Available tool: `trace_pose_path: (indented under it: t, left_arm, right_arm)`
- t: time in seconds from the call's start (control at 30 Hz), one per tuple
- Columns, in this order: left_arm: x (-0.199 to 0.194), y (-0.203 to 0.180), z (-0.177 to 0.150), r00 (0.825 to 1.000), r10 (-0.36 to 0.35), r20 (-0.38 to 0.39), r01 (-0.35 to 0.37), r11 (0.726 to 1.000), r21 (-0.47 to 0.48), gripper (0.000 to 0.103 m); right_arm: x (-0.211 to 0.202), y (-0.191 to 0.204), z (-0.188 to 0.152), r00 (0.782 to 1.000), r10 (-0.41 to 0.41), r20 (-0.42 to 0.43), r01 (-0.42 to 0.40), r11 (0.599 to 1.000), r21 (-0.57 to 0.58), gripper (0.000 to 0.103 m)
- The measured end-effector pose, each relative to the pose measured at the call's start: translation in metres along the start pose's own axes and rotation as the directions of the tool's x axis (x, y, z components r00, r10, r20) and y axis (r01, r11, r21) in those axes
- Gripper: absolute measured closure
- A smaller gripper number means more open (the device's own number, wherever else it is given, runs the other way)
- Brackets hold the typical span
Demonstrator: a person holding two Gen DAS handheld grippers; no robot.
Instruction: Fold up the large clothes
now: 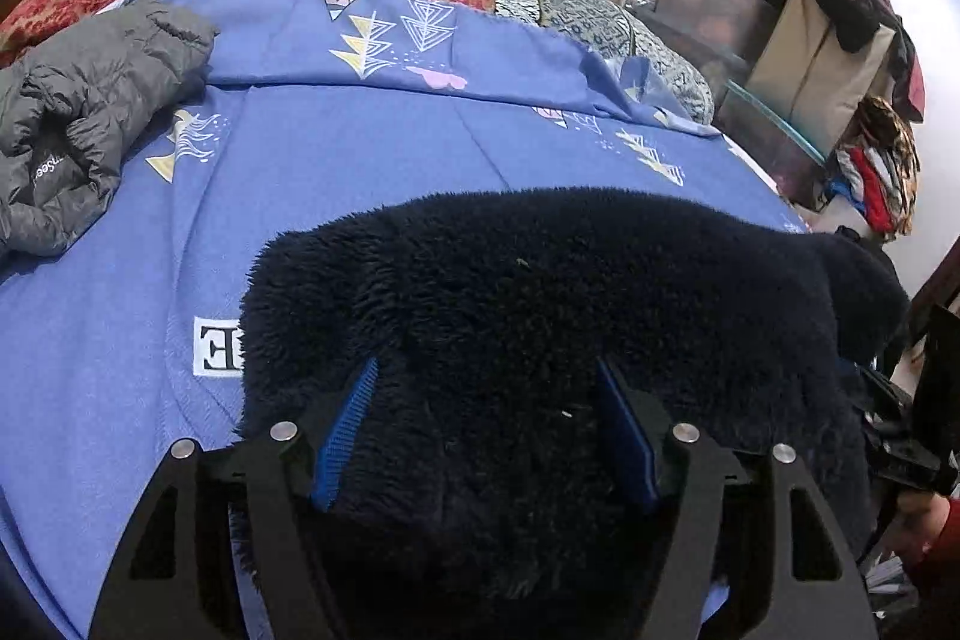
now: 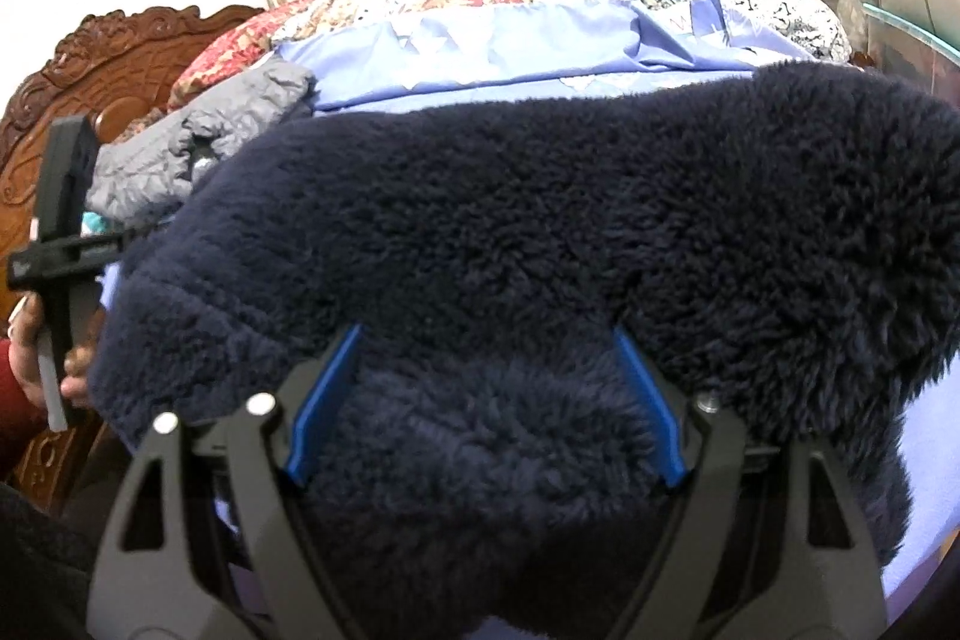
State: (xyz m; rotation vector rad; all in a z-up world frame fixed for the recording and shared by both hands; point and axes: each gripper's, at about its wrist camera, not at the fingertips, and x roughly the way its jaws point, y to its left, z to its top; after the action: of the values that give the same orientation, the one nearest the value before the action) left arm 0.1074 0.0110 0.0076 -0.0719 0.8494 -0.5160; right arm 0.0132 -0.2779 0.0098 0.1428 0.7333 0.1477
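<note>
Navy fleece (image 1: 540,328) looks partly folded on my bed (image 1: 360,142); both grippers (image 1: 486,424) (image 2: 486,400) gape wide over it, gripping nothing, so more folds probably remain.

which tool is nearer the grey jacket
Left. The left tool sits at the fleece's jacket-side end; the grey jacket lies up-left. The right tool works the far end.

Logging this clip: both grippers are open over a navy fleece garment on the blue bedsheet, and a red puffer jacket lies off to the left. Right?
One detail is off: the puffer jacket is grey, not red, as the left wrist view shows. The rest holds: the left gripper and right gripper are both open over the navy fleece garment on the blue bedsheet.
</note>
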Motion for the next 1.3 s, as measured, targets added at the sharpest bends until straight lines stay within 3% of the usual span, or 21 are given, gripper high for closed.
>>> trace_pose_path:
  t: [0.13,0.23,0.4,0.47,0.53,0.6,0.63,0.67,0.73,1.07,1.13,1.3]
  left_arm:
    - [-0.009,-0.010,0.002,0.998,0.057,0.011,-0.057,0.995,0.081,0.015]
    - [-0.018,-0.017,0.003,0.996,0.087,0.022,-0.089,0.990,0.114,0.015]
    - [-0.020,-0.019,0.006,0.996,0.091,0.022,-0.093,0.989,0.118,0.015]
    - [-0.021,-0.018,0.006,0.996,0.088,0.018,-0.090,0.989,0.115,0.015]
    - [-0.021,-0.018,0.007,0.996,0.091,0.012,-0.092,0.988,0.121,0.015]
    - [-0.019,-0.017,0.007,0.996,0.093,0.009,-0.094,0.987,0.129,0.015]
    - [-0.018,-0.017,0.008,0.996,0.094,0.006,-0.094,0.987,0.133,0.015]
    - [-0.017,-0.017,0.008,0.996,0.093,0.003,-0.092,0.987,0.135,0.015]
    - [-0.012,-0.017,0.010,0.996,0.092,-0.005,-0.090,0.986,0.140,0.015]
    - [-0.007,-0.014,0.014,0.996,0.086,-0.015,-0.083,0.988,0.130,0.013]
    - [-0.020,-0.014,0.016,0.998,0.058,-0.012,-0.057,0.992,0.113,0.013]
    - [-0.071,0.009,0.034,0.995,-0.085,0.056,0.086,0.996,-0.022,0.010]
  right_arm:
    - [-0.029,0.004,0.017,0.999,0.031,0.032,-0.032,0.999,0.007,0.026]
    - [-0.070,0.004,0.037,0.986,0.065,0.152,-0.068,0.998,0.016,0.026]
    - [-0.096,-0.012,0.076,0.965,-0.024,0.263,0.016,0.999,0.034,0.026]
    - [-0.085,-0.029,0.079,0.967,-0.098,0.234,0.082,0.994,0.076,0.026]
    - [-0.072,-0.048,0.072,0.976,-0.118,0.185,0.092,0.985,0.144,0.026]
    - [-0.042,-0.073,0.048,0.988,-0.148,0.043,0.134,0.964,0.231,0.026]
    - [-0.025,-0.083,0.030,0.990,-0.138,-0.037,0.143,0.951,0.273,0.027]
    - [-0.012,-0.091,0.008,0.993,-0.104,-0.064,0.119,0.942,0.315,0.027]
    - [-0.008,-0.091,-0.015,0.995,-0.091,-0.035,0.097,0.942,0.321,0.026]
    - [-0.014,-0.085,-0.019,0.993,-0.114,0.007,0.106,0.941,0.322,0.027]
    - [-0.016,-0.087,-0.016,0.993,-0.116,0.007,0.108,0.940,0.323,0.027]
    - [-0.017,-0.088,-0.014,0.994,-0.114,0.006,0.106,0.940,0.325,0.027]
